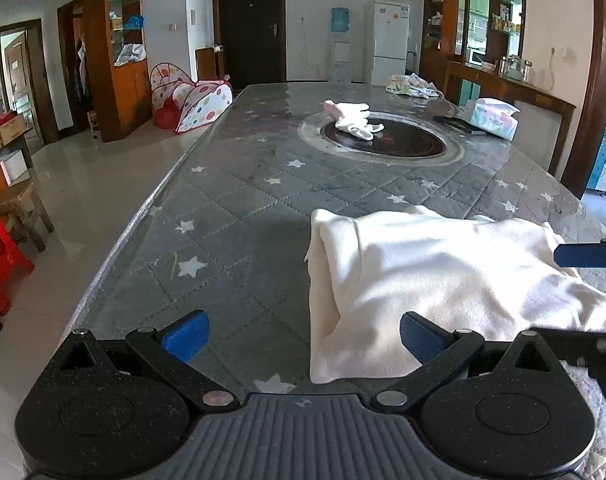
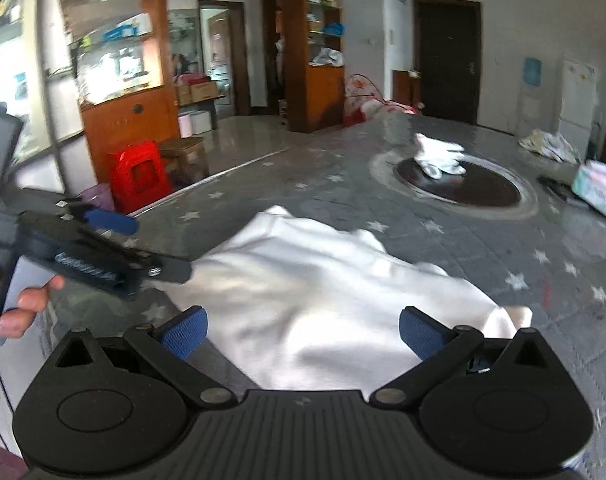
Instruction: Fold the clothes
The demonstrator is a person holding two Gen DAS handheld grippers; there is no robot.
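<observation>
cream cloth (image 1: 443, 276) lies partly folded on the near end of the quilted table (image 1: 243, 208), just ahead of both claws and touching neither. our left claw (image 1: 303, 338) hangs with fingers spread wide on nothing – the cloth sits toward its right finger, long axis running across to the right. our right claw (image 2: 303, 332) is likewise spread, right over the cloth, so we judge it nearer. we count one cloth here, two more bundles farther up the table – white (image 1: 353, 118) and patterned (image 1: 411, 85).
</observation>
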